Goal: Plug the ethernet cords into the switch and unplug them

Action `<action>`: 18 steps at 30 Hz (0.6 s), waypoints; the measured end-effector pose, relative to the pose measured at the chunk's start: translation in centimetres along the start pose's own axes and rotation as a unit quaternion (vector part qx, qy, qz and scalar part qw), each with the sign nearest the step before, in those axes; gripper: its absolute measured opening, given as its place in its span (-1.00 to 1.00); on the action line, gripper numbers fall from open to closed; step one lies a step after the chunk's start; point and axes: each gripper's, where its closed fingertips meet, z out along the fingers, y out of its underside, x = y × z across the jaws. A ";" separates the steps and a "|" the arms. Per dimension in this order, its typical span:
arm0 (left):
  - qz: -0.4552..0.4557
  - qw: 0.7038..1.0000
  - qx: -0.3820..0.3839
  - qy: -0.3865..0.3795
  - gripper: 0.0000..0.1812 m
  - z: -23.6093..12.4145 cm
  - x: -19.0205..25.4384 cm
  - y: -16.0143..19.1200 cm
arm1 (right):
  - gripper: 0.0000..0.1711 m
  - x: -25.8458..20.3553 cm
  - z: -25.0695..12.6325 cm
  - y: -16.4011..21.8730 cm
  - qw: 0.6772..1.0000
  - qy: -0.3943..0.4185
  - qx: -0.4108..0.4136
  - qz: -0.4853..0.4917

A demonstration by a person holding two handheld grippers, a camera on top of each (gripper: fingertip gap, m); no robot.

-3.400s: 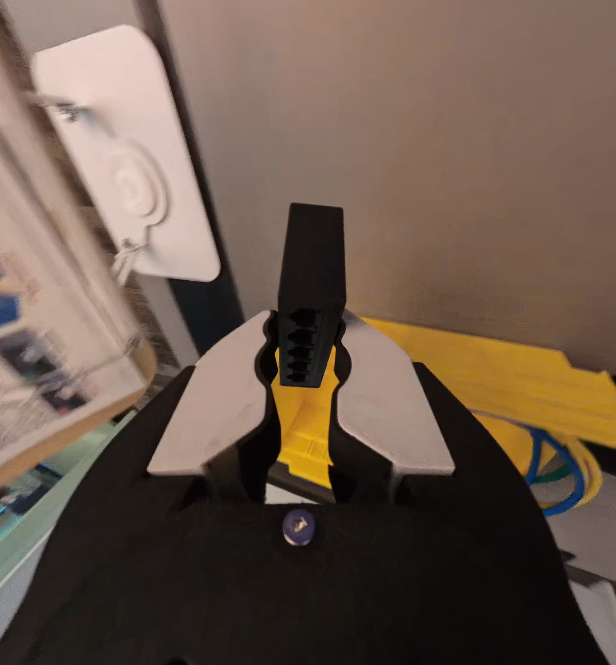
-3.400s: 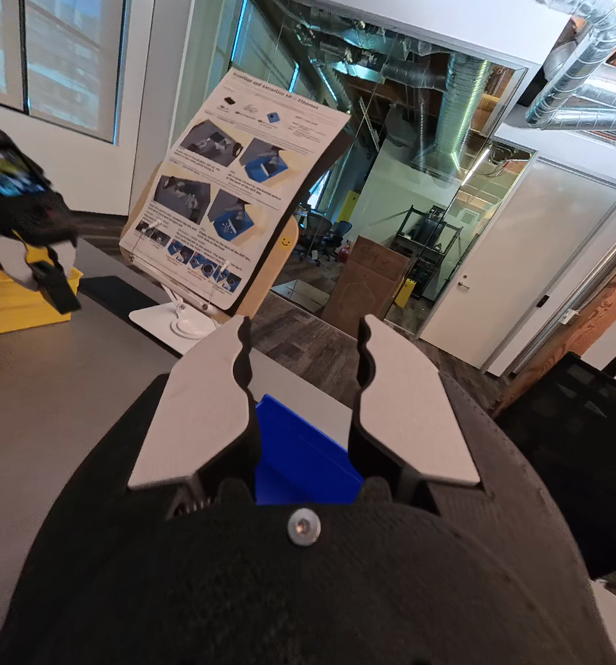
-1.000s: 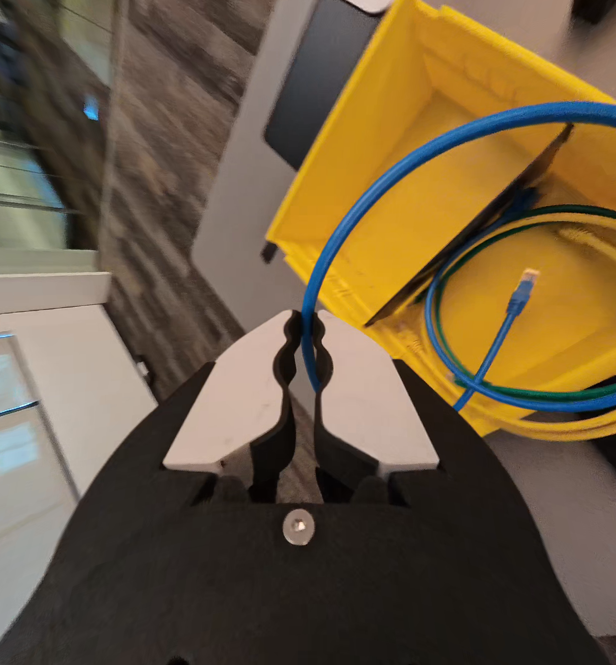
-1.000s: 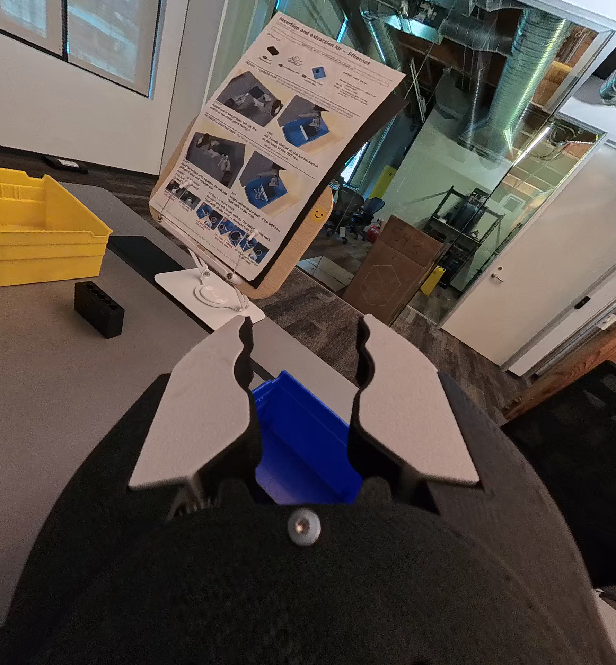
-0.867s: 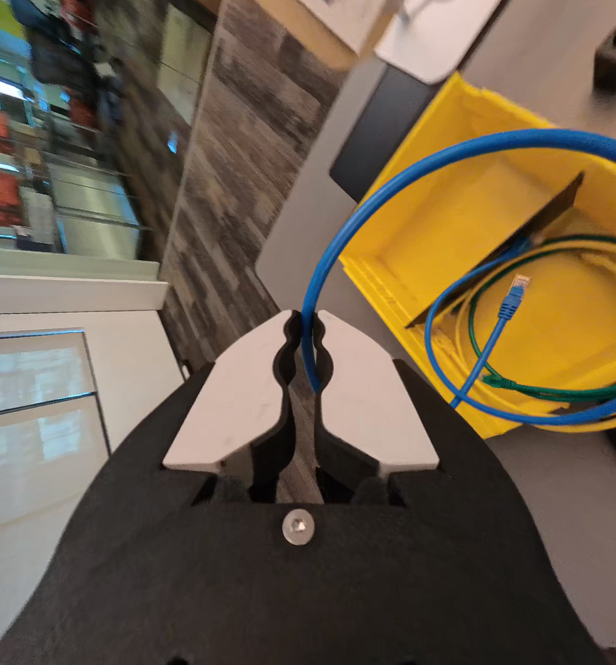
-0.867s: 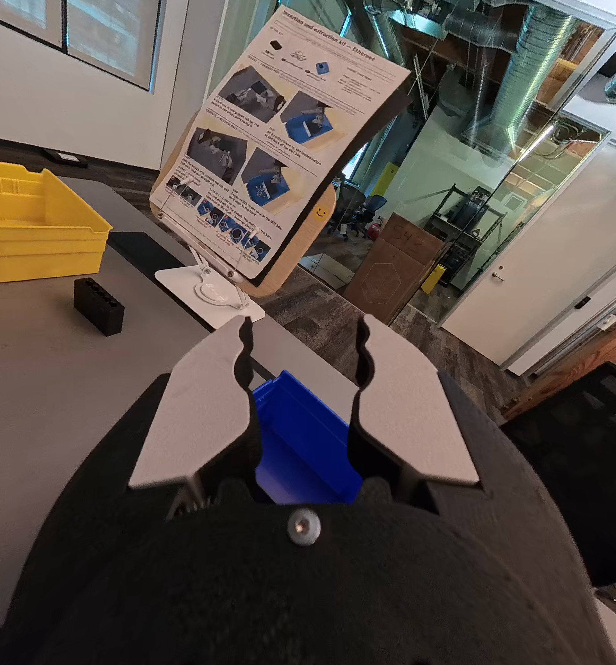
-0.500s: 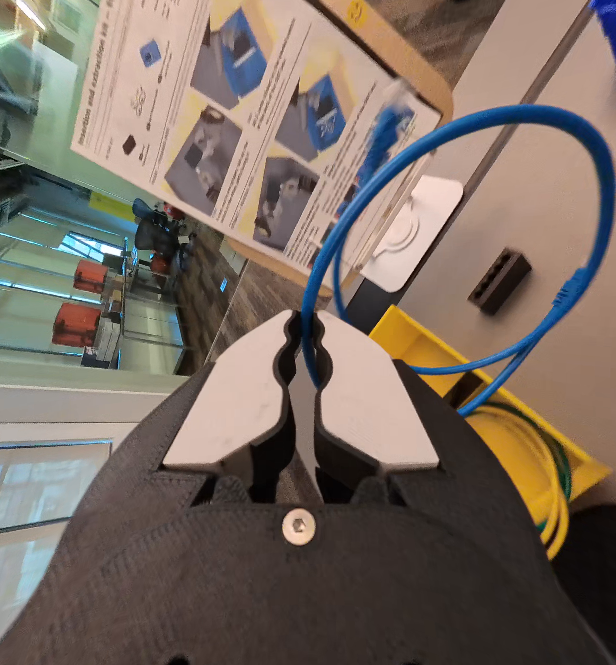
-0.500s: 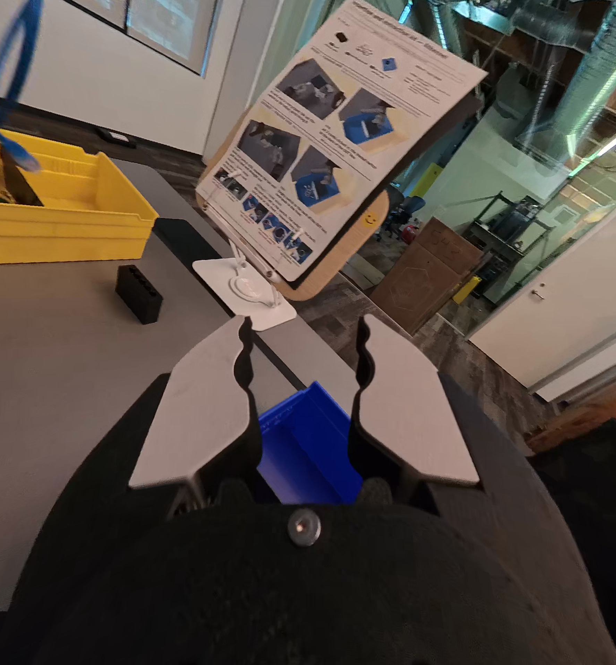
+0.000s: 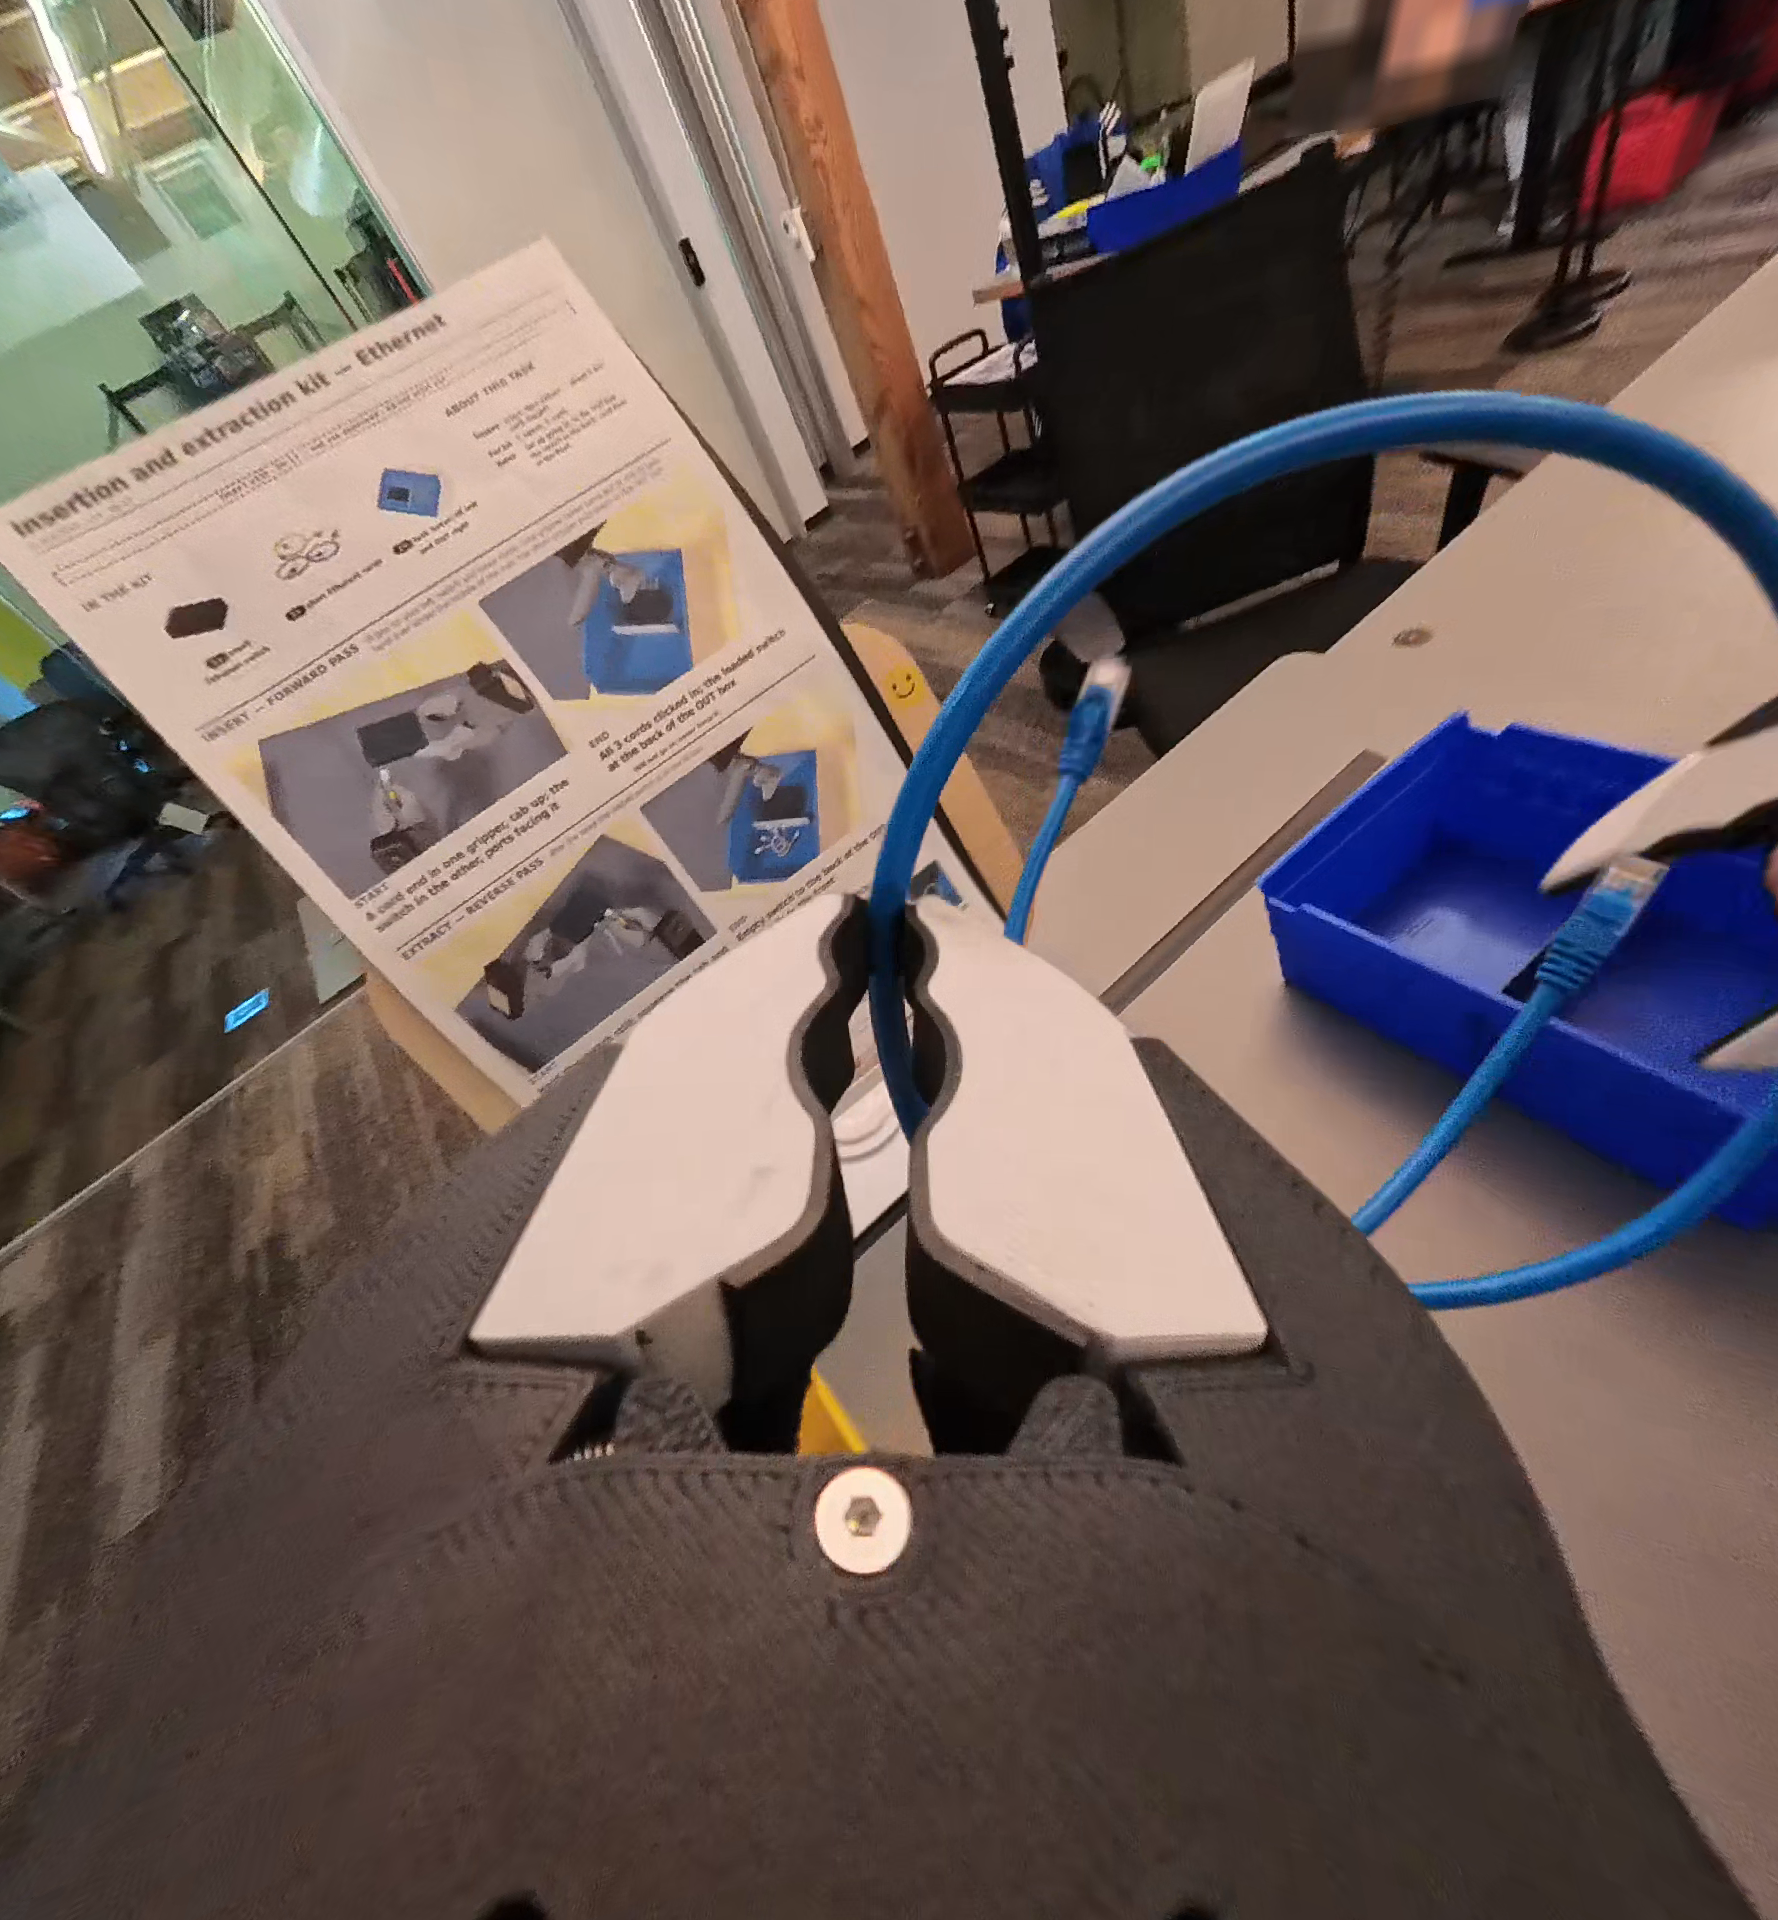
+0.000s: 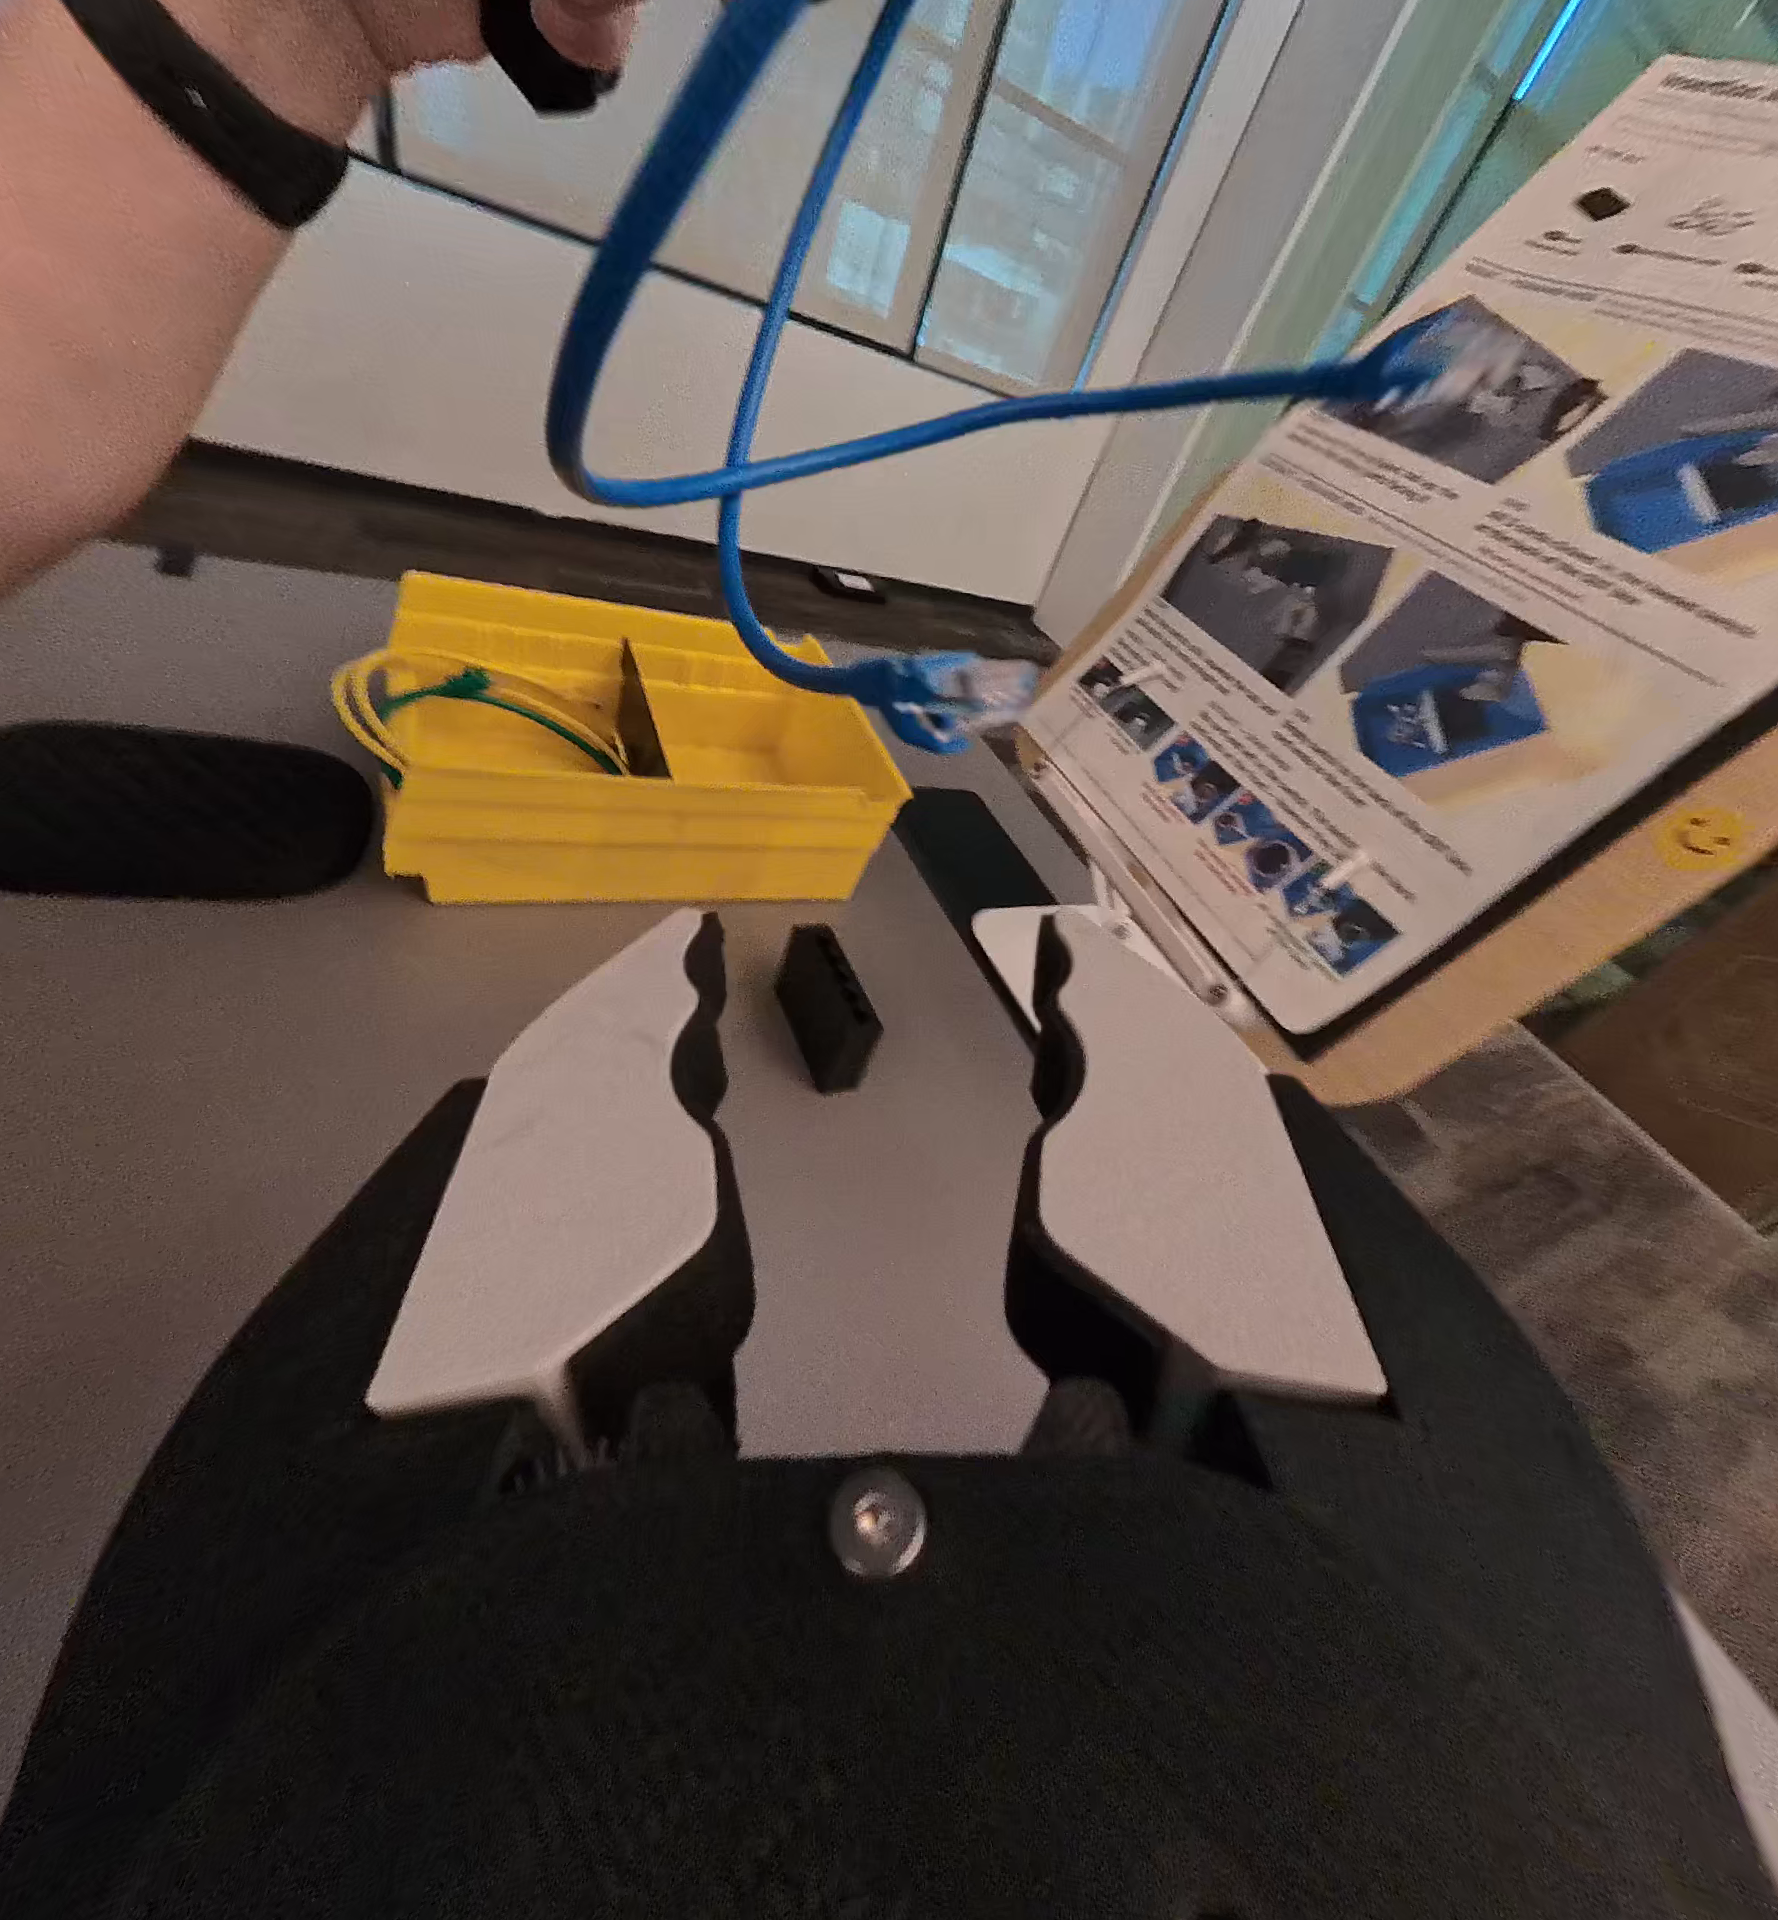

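Blue cord (image 9: 1487,416): pinched mid-length in the left gripper (image 9: 880,925), both plugs dangling free.
Right gripper (image 10: 874,966): spread, empty.
Switch (image 10: 828,1008): on the table (image 10: 189,1091), just ahead (ports empty).
Progress: nothing plugged yet.
Bin (image 10: 636,821): two more cords wait.

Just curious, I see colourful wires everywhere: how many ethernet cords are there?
3: a blue cord gripped in the left tongs; a green cord and a yellow cord in the yellow bin. More may be hidden.

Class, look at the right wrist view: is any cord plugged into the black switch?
No: the switch sits alone on the table, ports empty.
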 end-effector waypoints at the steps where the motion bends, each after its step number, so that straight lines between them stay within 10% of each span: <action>1: -0.008 1.000 0.005 0.000 -0.95 -0.1 0.0 -0.3 | -0.31 -0.4 0.8 -0.4 1.000 -0.011 0.010 0.013; 7: -0.035 0.999 0.029 0.001 -0.94 -0.8 -0.2 -1.1 | -0.35 -0.9 4.4 -4.5 0.973 -0.040 0.153 0.166; 10: -0.041 0.999 0.028 0.000 -0.94 -1.0 -0.4 -0.6 | -0.88 -1.0 4.7 -5.5 0.938 -0.088 0.215 0.258; 13: -0.050 0.999 -0.003 0.019 -0.95 -1.0 0.2 1.3 | -0.92 -1.1 4.7 -4.5 0.938 -0.122 0.172 0.275; 18: -0.055 0.991 -0.090 0.085 -0.95 0.3 4.1 7.5 | -0.14 1.0 1.0 1.5 0.981 -0.034 -0.035 0.185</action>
